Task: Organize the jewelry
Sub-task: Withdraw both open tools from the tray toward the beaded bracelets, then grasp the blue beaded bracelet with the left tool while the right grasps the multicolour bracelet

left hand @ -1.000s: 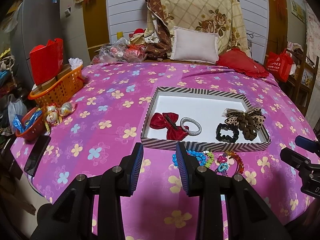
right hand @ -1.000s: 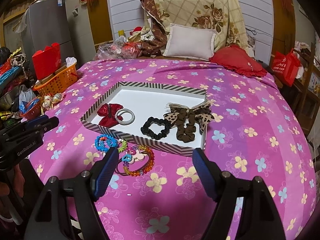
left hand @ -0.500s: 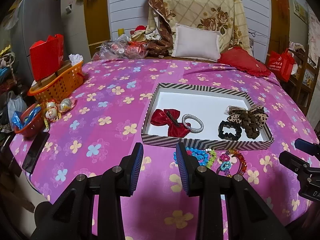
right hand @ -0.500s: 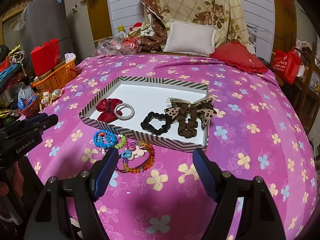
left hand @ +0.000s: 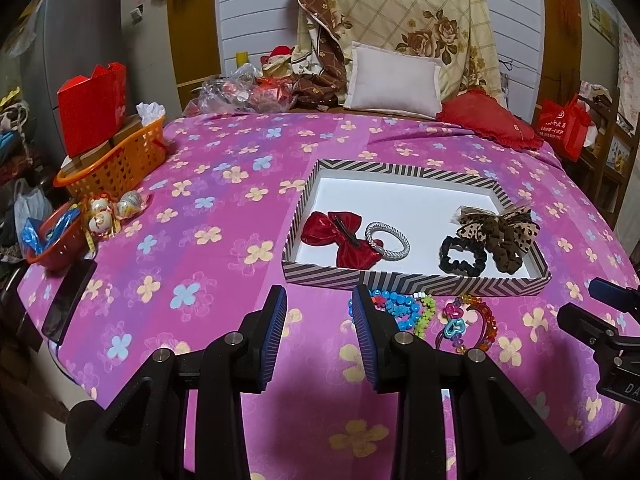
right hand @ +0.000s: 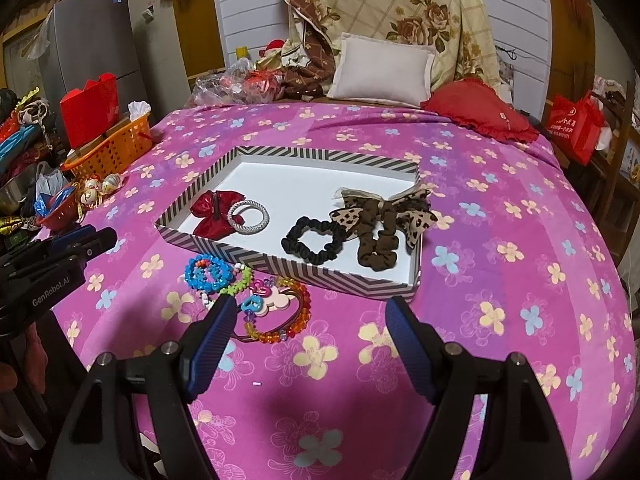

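A striped box [left hand: 412, 280] [right hand: 296, 266] with a white floor lies on the pink flowered cloth. It holds a red bow [left hand: 340, 236] [right hand: 214, 216], a silver hair tie [left hand: 388, 241] [right hand: 248, 216], a black scrunchie [left hand: 462, 258] [right hand: 314, 240] and a leopard bow scrunchie [left hand: 500, 236] [right hand: 380, 224]. Beaded bracelets lie on the cloth before the box: blue [left hand: 396, 308] [right hand: 208, 274], green [right hand: 240, 282] and multicoloured [left hand: 472, 320] [right hand: 276, 314]. My left gripper [left hand: 320, 326] is open and empty, just left of the bracelets. My right gripper [right hand: 308, 336] is open wide and empty, near the multicoloured bracelet.
An orange basket [left hand: 116, 164] with a red bag [left hand: 92, 104], a red bowl [left hand: 52, 240], small figurines [left hand: 112, 212] and a dark phone [left hand: 68, 300] sit along the left edge. Pillows [left hand: 392, 80] and a red cushion [left hand: 488, 124] lie at the back.
Both grippers have drifted slightly nearer the bracelets and box. Nothing was taken hold of; the jaws keep their openings.
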Demonstrator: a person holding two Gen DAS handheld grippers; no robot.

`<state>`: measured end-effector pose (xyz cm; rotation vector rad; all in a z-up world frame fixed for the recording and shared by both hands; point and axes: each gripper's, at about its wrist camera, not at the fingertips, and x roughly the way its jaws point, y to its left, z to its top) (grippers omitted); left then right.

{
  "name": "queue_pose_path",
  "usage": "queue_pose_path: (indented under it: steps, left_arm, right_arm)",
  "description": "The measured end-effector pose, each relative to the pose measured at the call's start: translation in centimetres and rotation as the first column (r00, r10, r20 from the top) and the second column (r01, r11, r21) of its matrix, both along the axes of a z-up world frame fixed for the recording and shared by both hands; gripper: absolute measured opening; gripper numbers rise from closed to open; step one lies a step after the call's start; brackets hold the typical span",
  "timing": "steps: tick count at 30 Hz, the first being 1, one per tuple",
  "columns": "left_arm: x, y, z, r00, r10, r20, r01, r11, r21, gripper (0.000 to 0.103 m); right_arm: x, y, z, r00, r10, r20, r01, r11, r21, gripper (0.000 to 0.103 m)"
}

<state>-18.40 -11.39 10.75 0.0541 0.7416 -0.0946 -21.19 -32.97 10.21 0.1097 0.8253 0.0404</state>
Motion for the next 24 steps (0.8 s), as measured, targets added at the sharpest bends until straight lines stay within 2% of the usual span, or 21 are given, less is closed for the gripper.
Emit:
queue_pose_path:
  steps: [11, 15, 24]
  left_arm:
    - [0.3, -0.1, -0.8, 1.0, 0.002, -0.022, -0.002, 1.0, 0.001, 0.011]
    - [0.5, 0.1, -1.3, 0.999, -0.004, -0.038, 0.003, 1.0, -0.021, 0.011]
    - [2.0, 2.3, -3.8, 0.989, -0.014, -0.15, 0.0, 0.996, -0.093, 0.011]
  right_arm:
    - [0.3, 0.0, -1.0, 1.0, 0.003, -0.023, -0.003, 1.0, 0.004, 0.08]
    - [0.5, 0.0, -1.4, 0.999, 0.007, -0.034, -0.006, 1.0, 0.008, 0.08]
    - [1.0, -0.1, -3.0, 0.997, 0.035, -0.066, -0.033, 0.999, 0.035, 0.08]
